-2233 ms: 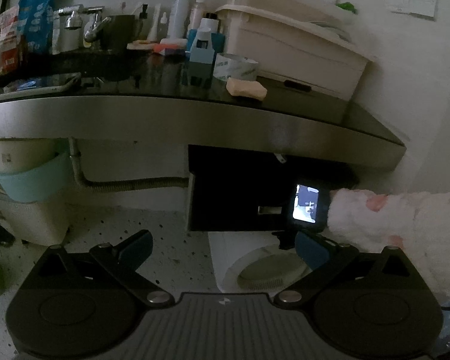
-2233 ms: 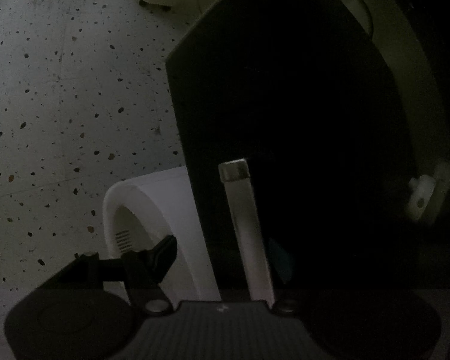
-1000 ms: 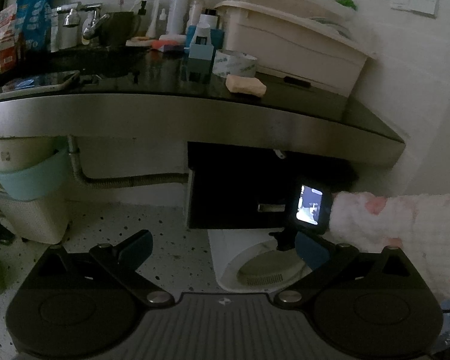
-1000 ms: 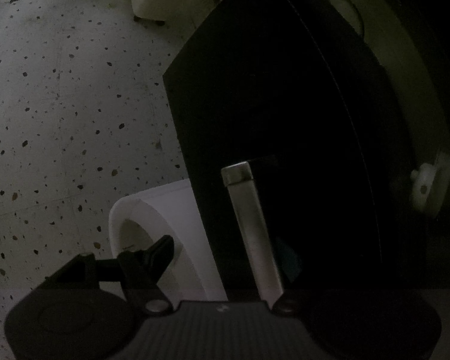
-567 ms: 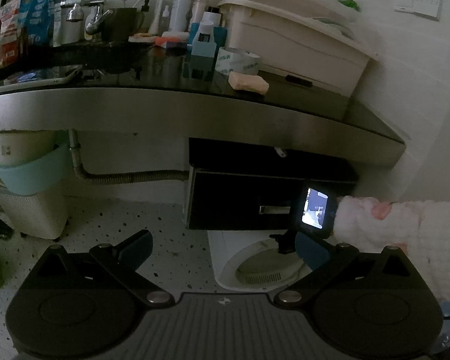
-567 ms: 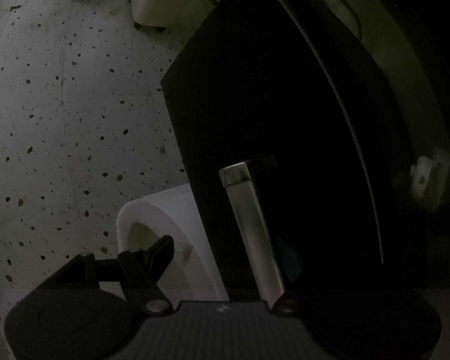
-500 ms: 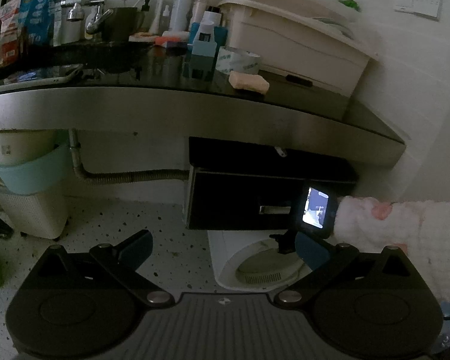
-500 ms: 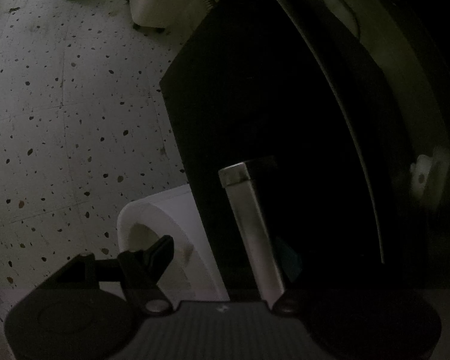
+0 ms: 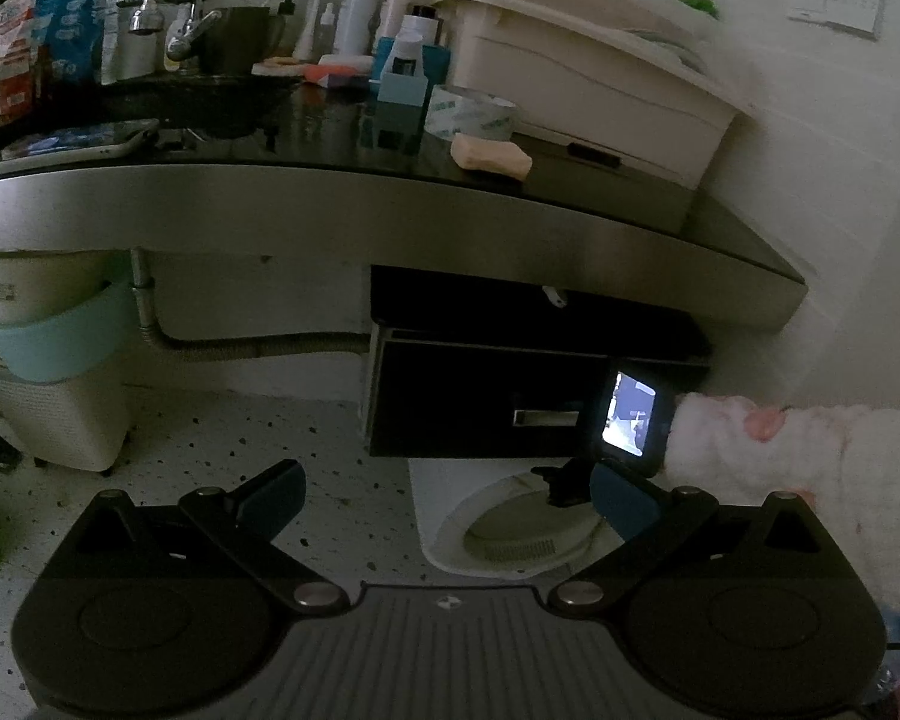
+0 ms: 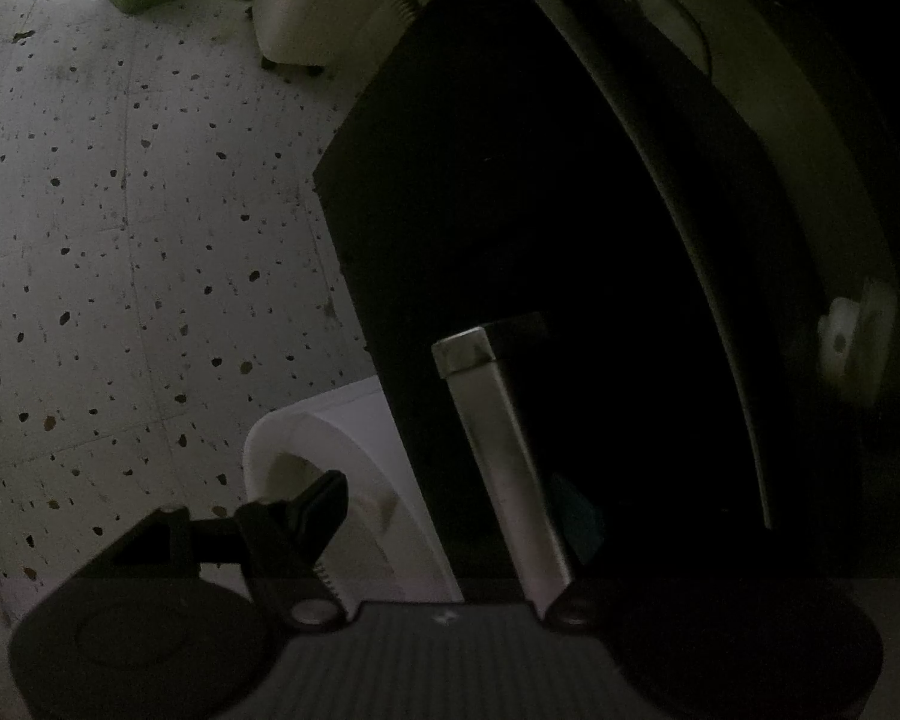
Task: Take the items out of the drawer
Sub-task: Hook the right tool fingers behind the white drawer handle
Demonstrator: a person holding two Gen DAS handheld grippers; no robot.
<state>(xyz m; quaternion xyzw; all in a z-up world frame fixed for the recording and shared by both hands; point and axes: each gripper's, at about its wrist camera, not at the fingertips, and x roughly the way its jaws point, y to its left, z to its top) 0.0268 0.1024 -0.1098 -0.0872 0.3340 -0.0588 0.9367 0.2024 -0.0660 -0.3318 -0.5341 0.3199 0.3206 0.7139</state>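
The left gripper (image 9: 447, 480) hangs well back from the cabinet with its jaws spread wide and nothing between them. From its camera the black drawer (image 9: 480, 402) sits at about 12 o'clock, tucked under the steel-edged counter (image 9: 390, 204). A pale strip shows along the drawer's top edge, so it looks pulled out a little. Its inside is hidden from both views, and no items can be seen.

The drawer's metal handle (image 10: 498, 456) lies flat across the front with its long axis side to side (in the right wrist view it runs from 6 toward 12 o'clock, because that gripper is turned). The right gripper (image 10: 453, 492) is right on it: jaws released, not pinching, one finger (image 10: 306, 516) out at 8 o'clock over the floor, the other seemingly tucked behind the bar in shadow. A fluffy sleeve (image 9: 750, 450) reaches in from 3 o'clock.

The right hand is plainly the nearer one, and any pull or push runs square to the bar. A barely open drawer fits either drawing it out to reach the contents or easing it home afterwards.
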